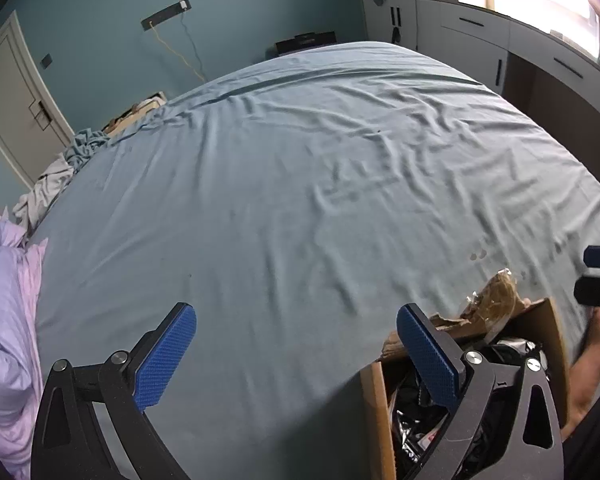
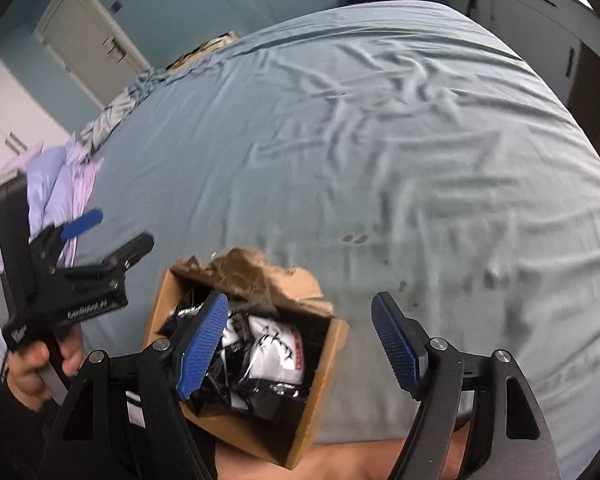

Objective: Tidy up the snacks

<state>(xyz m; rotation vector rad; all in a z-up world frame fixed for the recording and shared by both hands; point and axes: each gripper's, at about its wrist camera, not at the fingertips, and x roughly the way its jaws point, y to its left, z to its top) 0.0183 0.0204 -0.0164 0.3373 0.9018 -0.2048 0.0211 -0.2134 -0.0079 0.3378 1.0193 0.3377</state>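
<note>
An open cardboard box with torn flaps sits at the near edge of the bed. It holds several black and white snack packets. My right gripper is open and empty, its left finger over the box opening. My left gripper is open and empty over the bedsheet, left of the box. The left gripper also shows in the right wrist view, left of the box. A crinkled clear wrapper sticks up from the box's far flap.
The wide blue-grey bedsheet is wrinkled. A lilac duvet lies bunched at the left edge. White cabinets line the far right wall. A door stands at the far left.
</note>
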